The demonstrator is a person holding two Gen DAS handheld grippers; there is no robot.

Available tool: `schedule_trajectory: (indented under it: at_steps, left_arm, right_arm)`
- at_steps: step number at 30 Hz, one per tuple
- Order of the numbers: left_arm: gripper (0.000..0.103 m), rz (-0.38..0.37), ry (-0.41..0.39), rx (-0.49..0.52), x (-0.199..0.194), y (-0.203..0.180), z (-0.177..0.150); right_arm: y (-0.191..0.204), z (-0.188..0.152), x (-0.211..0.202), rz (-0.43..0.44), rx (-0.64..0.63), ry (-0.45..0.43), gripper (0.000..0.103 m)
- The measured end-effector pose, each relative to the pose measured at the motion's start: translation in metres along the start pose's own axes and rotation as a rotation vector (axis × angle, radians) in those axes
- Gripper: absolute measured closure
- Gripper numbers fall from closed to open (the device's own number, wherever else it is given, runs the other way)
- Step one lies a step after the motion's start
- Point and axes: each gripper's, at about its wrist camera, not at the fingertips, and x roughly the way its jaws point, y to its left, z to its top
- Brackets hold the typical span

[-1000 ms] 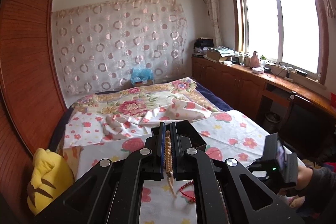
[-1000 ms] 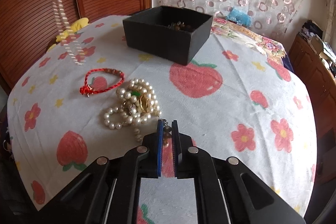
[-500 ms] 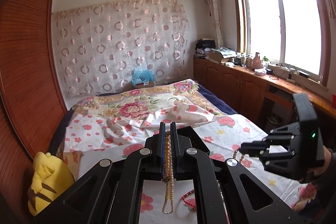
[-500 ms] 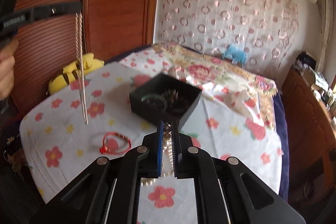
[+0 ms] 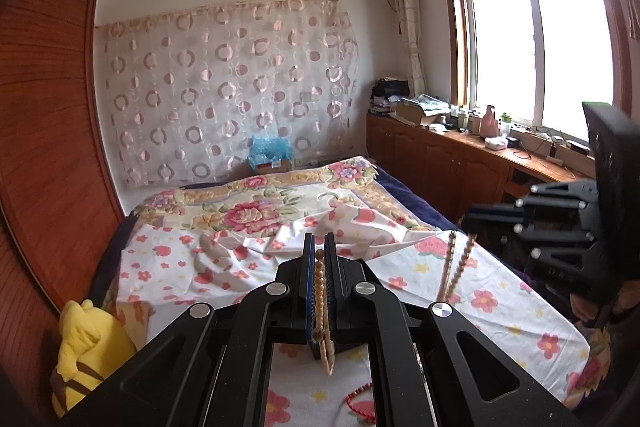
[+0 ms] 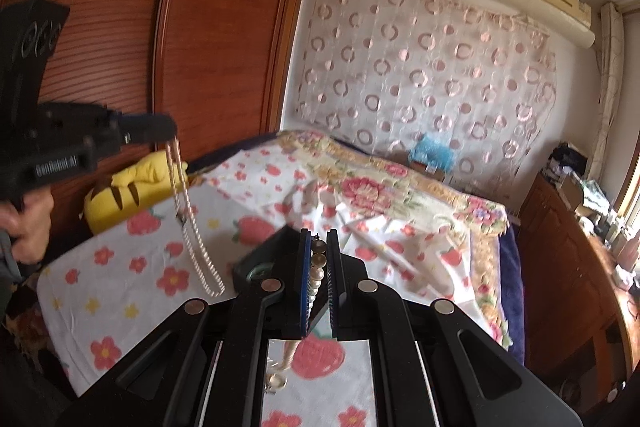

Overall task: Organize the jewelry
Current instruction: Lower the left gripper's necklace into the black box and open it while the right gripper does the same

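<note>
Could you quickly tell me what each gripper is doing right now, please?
Left gripper: closed on a thin bead necklace that hangs from it.
Right gripper: closed on a pearl necklace that dangles below.

My tongs, the left gripper (image 5: 319,259) and the right gripper (image 6: 319,259), are matt black plastic with a fine grainy surface, shiny metal rivets and ribbed blue pads. Mine on the left pinches a fine bead strand (image 5: 322,307), cream and slightly glossy; at two o'clock hangs the glossy pearl necklace (image 6: 318,275) from the right one. The bedsheet (image 5: 420,267) is soft matt cloth, creased. At nine o'clock the wardrobe (image 5: 44,131) is reddish wood, ribbed, with a satin sheen. The curtain (image 5: 224,95) is sheer cloth with shimmering rings.
</note>
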Motion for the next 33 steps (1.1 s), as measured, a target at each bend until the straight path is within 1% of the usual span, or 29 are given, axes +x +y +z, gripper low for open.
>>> schedule_trajectory:
  at_steps: [4, 10, 15, 20, 23, 26, 28, 33]
  left_arm:
    - [0.099, 0.003, 0.005, 0.0, 0.008, -0.002, 0.005]
    - [0.099, 0.016, 0.004, 0.004, 0.025, -0.001, 0.023]
    - [0.099, 0.003, -0.001, -0.034, 0.037, 0.004, 0.04]
    - [0.099, 0.007, 0.008, -0.058, 0.052, 0.006, 0.046]
    - [0.099, 0.006, 0.032, -0.063, 0.066, 0.006, 0.041]
    - [0.099, 0.01, 0.074, -0.071, 0.083, 0.008, 0.027]
    - [0.099, 0.001, 0.106, -0.093, 0.095, 0.011, 0.018]
    - [0.099, -0.016, 0.148, -0.128, 0.108, 0.02, 0.001]
  right_arm:
    - [-0.008, 0.015, 0.002, -0.018, 0.007, -0.024, 0.095]
    - [-0.022, 0.027, 0.017, -0.042, 0.03, -0.028, 0.095]
    - [-0.036, 0.032, 0.032, -0.027, 0.083, -0.03, 0.095]
    - [-0.04, 0.036, 0.039, -0.007, 0.111, -0.037, 0.095]
    - [-0.037, 0.039, 0.039, -0.009, 0.111, -0.045, 0.095]
    - [-0.041, 0.046, 0.042, -0.001, 0.135, -0.054, 0.095]
    - [-0.042, 0.051, 0.045, 0.002, 0.145, -0.06, 0.095]
    - [-0.038, 0.049, 0.057, 0.015, 0.146, -0.041, 0.094]
